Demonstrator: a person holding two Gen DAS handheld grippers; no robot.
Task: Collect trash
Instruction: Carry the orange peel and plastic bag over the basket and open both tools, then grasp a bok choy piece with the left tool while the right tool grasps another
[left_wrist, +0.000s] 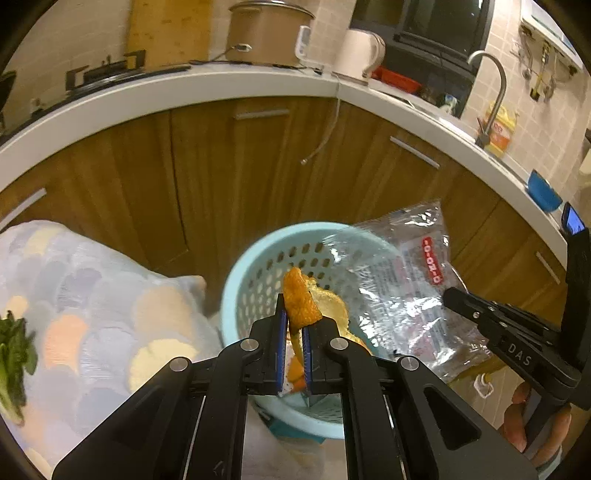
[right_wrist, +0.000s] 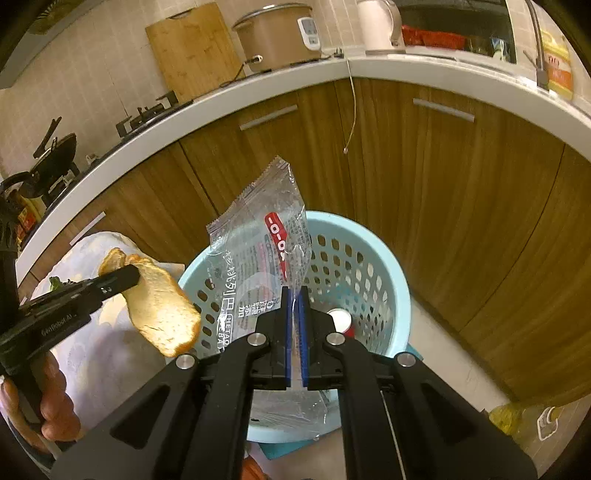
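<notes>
Both loads sit over the blue basket (right_wrist: 400, 295): your left hand-held gripper (left_wrist: 294, 334) clamps orange peel (left_wrist: 300, 301), right hand-held gripper (right_wrist: 294, 314) pinches the plastic wrapper (right_wrist: 258, 236), which could drift past the rim on release.

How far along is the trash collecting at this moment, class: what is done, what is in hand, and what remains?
Done: a red-and-white can already lies inside the blue basket. In hand: the left hand-held gripper is shut on an orange peel, and the right hand-held gripper is shut on a clear plastic wrapper, both held above the basket. Left: releasing both, then possibly the green leaves on the cloth.
</notes>
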